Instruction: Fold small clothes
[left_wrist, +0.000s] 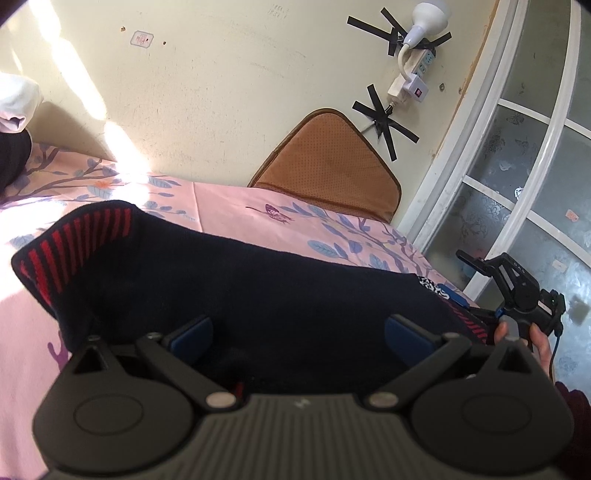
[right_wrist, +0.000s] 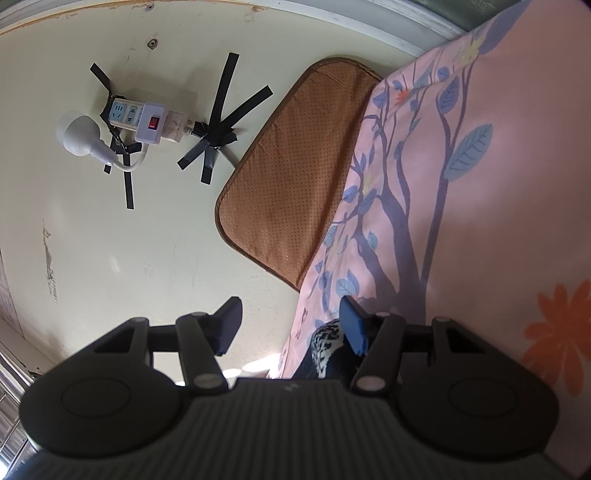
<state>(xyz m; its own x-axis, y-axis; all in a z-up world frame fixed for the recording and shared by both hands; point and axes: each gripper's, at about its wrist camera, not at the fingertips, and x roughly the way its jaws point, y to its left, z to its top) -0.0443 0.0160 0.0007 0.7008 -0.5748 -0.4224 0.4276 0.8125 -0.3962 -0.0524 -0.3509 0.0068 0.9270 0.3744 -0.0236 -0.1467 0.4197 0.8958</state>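
Observation:
A dark navy garment (left_wrist: 229, 291) with red-striped ribbed edges lies on the pink floral sheet (left_wrist: 236, 206). My left gripper (left_wrist: 299, 332) is open, its blue pads (left_wrist: 194, 332) resting on the cloth near its front edge, nothing clamped between them. My right gripper (left_wrist: 517, 295) shows at the garment's right end in the left wrist view, held by a hand. In the right wrist view my right gripper (right_wrist: 291, 325) is open at the bed's edge, with a black-and-white patterned bit of the garment (right_wrist: 325, 345) just under its right pad (right_wrist: 354, 325).
A brown cushion (left_wrist: 332, 173) leans against the cream wall behind the bed. A power strip (left_wrist: 410, 77) with a white lamp is taped to the wall. A white-framed glass door (left_wrist: 517, 177) stands at the right. White and dark clothes (left_wrist: 14, 122) lie at far left.

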